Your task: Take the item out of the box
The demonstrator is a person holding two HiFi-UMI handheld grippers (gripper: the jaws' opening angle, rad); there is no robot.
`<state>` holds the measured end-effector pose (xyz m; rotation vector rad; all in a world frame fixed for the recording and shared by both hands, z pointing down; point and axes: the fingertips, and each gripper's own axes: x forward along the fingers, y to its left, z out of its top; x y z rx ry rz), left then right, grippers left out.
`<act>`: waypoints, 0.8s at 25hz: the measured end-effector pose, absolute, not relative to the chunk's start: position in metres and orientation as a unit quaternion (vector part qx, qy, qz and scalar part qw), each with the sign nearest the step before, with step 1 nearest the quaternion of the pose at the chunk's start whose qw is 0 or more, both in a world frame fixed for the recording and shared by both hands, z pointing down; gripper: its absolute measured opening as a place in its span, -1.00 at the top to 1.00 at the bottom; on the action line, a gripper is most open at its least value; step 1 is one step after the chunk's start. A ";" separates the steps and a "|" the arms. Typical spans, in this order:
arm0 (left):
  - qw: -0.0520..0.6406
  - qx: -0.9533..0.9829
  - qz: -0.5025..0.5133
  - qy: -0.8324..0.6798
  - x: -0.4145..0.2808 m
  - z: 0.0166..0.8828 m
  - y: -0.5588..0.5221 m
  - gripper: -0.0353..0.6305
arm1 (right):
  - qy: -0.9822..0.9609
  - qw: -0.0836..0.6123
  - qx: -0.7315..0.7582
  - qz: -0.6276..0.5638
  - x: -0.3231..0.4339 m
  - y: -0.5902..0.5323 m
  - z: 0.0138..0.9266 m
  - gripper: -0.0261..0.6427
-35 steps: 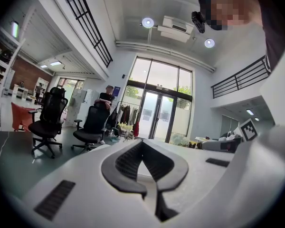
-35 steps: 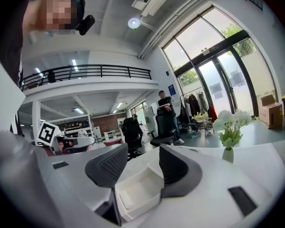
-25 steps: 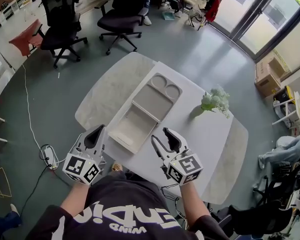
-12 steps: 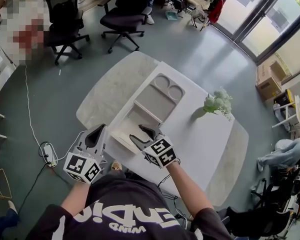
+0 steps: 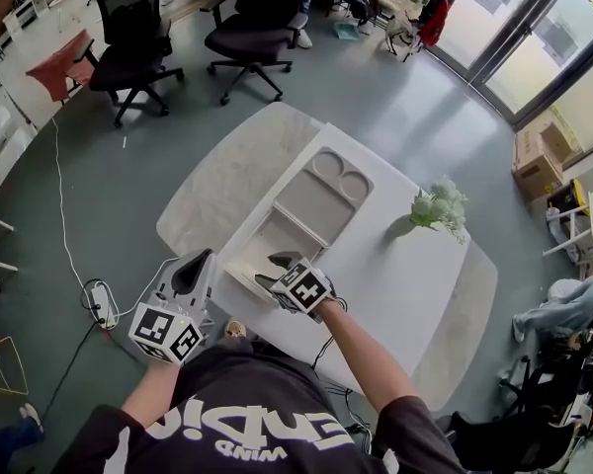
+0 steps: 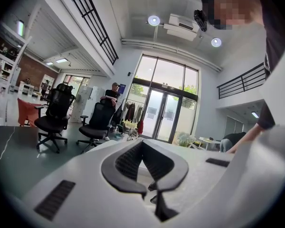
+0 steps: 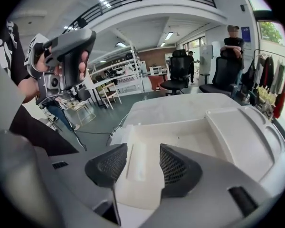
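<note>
My right gripper (image 7: 143, 148), jaws wide apart and empty, hangs over the flat pale item (image 7: 136, 167) in the box (image 7: 180, 123); closing too high would miss it.

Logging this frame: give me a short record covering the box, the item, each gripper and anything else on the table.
box: open on the white table, lid laid flat on its far side, two round recesses in the lid
item: flat pale piece lying in the box base, not gripped
right gripper: jaws apart, low over the base, item in line between them
left gripper: jaws together, empty, held by the table's near edge, away from the box
other: pale flowers on the table, right of the box
</note>
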<state>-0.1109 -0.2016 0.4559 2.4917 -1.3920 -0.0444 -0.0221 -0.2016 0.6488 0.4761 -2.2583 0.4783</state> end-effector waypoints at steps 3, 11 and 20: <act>0.143 0.865 -0.014 -0.481 -0.111 0.456 -0.205 0.87 | -0.879 0.400 0.172 0.196 -0.026 -0.202 0.662 0.28; 0.144 0.866 -0.009 -0.479 -0.110 0.460 -0.211 0.87 | -0.861 0.448 0.134 0.198 -0.030 -0.201 0.686 0.28; 0.145 0.868 -0.005 -0.475 -0.108 0.462 -0.216 0.87 | -0.844 0.488 0.104 0.194 -0.029 -0.199 0.690 0.29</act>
